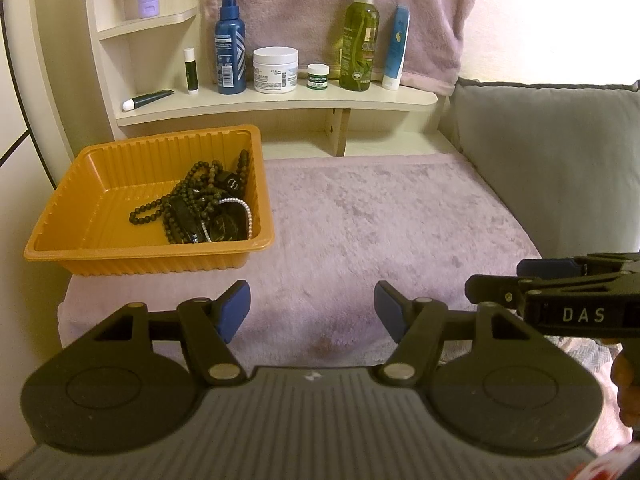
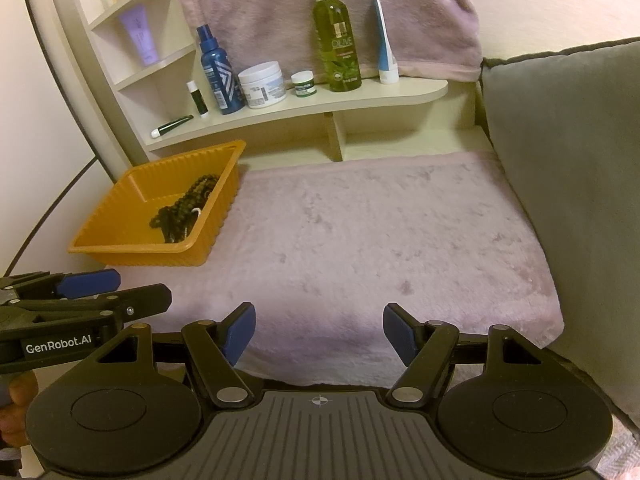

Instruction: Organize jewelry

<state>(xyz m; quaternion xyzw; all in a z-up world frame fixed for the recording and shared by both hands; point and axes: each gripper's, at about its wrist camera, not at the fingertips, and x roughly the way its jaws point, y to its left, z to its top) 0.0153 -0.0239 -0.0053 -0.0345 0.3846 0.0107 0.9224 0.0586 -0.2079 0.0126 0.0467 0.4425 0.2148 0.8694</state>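
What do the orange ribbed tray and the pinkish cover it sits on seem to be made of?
The orange ribbed tray looks like thin moulded plastic: glossy, with fluted walls and a rolled rim. The pinkish cover seems a plush fleece or towel fabric: matte and fuzzy, with pile marks. The dark bead strands inside could be wood or stone; unclear.

The right tongs point(image 2: 319, 332) hang with jaws spread wide over a pink plush towel point(image 2: 380, 248), holding nothing. The left tongs point(image 2: 100, 284) reach in at the left edge, just short of an orange ribbed tray point(image 2: 120, 246) holding dark bead necklaces point(image 2: 180, 210). Behind, a shelf point(image 2: 360, 98) carries an olive spray bottle point(image 2: 336, 46).
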